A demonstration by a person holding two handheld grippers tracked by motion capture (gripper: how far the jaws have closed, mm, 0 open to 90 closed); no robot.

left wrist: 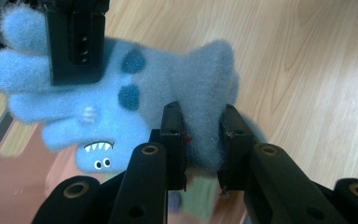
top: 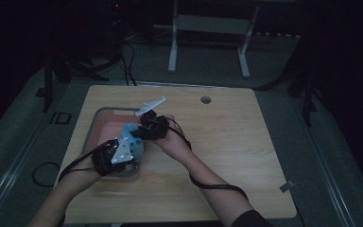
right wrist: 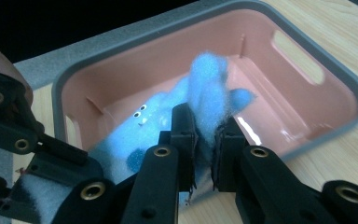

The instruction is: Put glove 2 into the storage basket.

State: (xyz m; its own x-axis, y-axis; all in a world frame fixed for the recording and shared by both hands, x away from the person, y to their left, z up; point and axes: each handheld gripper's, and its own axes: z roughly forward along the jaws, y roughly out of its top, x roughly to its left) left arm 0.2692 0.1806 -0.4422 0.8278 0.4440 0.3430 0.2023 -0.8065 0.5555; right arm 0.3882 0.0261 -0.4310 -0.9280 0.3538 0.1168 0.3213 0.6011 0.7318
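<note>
I see the left hand-held gripper (left wrist: pixel 200 140) clamped on the blue fuzzy glove's (left wrist: pixel 121 93) grey cuff, the right hand-held gripper (right wrist: pixel 205 140) pinching its fingers (over the pink bin (right wrist: pixel 307 60)).

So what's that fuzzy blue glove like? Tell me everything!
The glove is light blue and fluffy, with darker blue spots, a grey cuff and a little monster face with white teeth and eyes. It hangs stretched over the pink tub. The left gripper pinches its cuff and the right gripper pinches its finger end.
</note>
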